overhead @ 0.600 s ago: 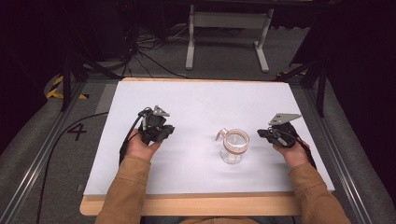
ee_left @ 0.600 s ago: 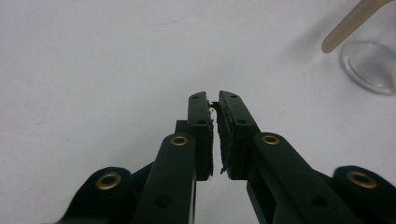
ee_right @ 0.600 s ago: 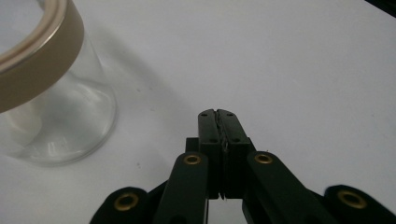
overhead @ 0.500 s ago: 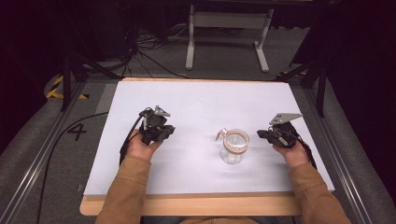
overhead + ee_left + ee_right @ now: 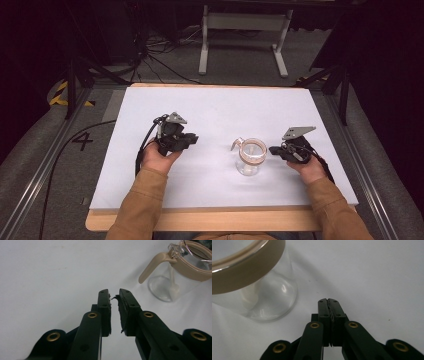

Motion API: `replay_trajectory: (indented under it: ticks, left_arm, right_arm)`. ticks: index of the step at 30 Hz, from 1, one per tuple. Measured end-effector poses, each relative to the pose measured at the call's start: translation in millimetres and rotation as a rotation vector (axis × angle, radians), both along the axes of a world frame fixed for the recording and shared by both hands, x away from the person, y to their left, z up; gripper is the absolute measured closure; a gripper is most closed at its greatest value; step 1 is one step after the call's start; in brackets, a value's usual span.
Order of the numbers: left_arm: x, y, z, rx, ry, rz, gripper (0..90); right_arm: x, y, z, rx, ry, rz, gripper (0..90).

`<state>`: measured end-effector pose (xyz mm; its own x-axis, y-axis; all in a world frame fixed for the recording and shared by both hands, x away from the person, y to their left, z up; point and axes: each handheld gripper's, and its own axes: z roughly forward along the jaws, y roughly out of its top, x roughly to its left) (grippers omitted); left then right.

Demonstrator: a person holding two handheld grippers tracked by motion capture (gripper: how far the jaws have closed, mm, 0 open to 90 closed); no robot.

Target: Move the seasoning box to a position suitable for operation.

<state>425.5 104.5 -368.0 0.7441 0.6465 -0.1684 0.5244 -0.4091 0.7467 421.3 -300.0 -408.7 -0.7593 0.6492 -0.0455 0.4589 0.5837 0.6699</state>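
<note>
1. Jar (image 5: 249,157) stands upright on the white table (image 5: 210,107), between the two grippers, glass body under a tan collar.
2. Its handle (image 5: 153,264) sticks out toward the left gripper (image 5: 189,141); the long axis runs vertical.
3. Right gripper (image 5: 274,149) sits just beside the jar's wall, clearly the nearer tool; in its own view the jar (image 5: 249,280) lies ahead and to the left of the tips.
4. Right jaws are pressed together on nothing.
5. Left gripper lies well apart from the jar, its jaws a narrow gap apart, empty, with the jar (image 5: 180,272) up and to the right.
</note>
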Motion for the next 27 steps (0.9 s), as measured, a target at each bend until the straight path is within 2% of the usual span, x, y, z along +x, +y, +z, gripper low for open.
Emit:
replay_trajectory:
  ticks: [3, 4, 5, 6, 7, 8, 9, 11, 13, 15, 19, 27]
  left_arm:
    - [0.3, -0.4, -0.1, 0.004, 0.002, -0.023, 80.9]
    - [-0.6, -1.8, -0.7, -0.013, 0.007, -0.021, 81.8]
    - [-0.3, -2.2, -0.8, -0.017, 0.005, -0.029, 83.1]
    - [0.1, -2.6, -1.1, -0.024, 0.006, -0.052, 83.1]
    - [0.1, -2.6, -1.1, -0.024, 0.006, -0.052, 82.6]
    - [-0.3, -2.9, -1.7, -0.056, 0.019, -0.082, 82.6]
    - [-0.4, -2.9, -1.7, -0.067, 0.022, -0.099, 82.1]
    - [0.0, -3.9, -2.2, -0.056, 0.024, -0.104, 82.4]
    - [0.4, -4.3, -2.6, -0.056, 0.026, -0.104, 82.7]
    - [2.1, -6.3, -3.6, -0.044, 0.032, -0.099, 82.9]
    - [6.6, -13.9, -7.5, -0.017, 0.05, -0.098, 82.2]
    - [13.1, -34.5, -13.9, 0.05, 0.061, -0.144, 84.6]
  right_arm:
    - [-0.6, 4.6, -2.7, -0.003, 0.009, 0.016, 89.2]
    - [-1.0, 6.4, -3.4, -0.005, 0.014, 0.023, 89.2]
    - [-2.6, 13.2, -5.6, -0.012, 0.022, 0.054, 89.3]
    - [-3.5, 15.7, -6.2, -0.016, 0.025, 0.063, 89.3]
    - [-3.5, 15.7, -6.2, -0.016, 0.025, 0.063, 89.3]
    - [-4.7, 19.0, -6.7, -0.02, 0.027, 0.079, 89.3]
    - [-6.2, 23.1, -7.4, -0.018, 0.026, 0.104, 89.4]
    - [-11.8, 31.3, -7.9, -0.087, -0.009, 0.087, 89.5]
    - [-12.5, 31.6, -8.0, -0.09, -0.012, 0.084, 89.5]
    - [-12.3, 30.9, -8.4, -0.072, 0.013, 0.088, 89.6]
    - [-16.6, 33.9, -8.6, -0.064, 0.029, 0.101, 89.6]
    - [-33.9, 43.1, -9.4, -0.077, 0.012, 0.132, 89.6]
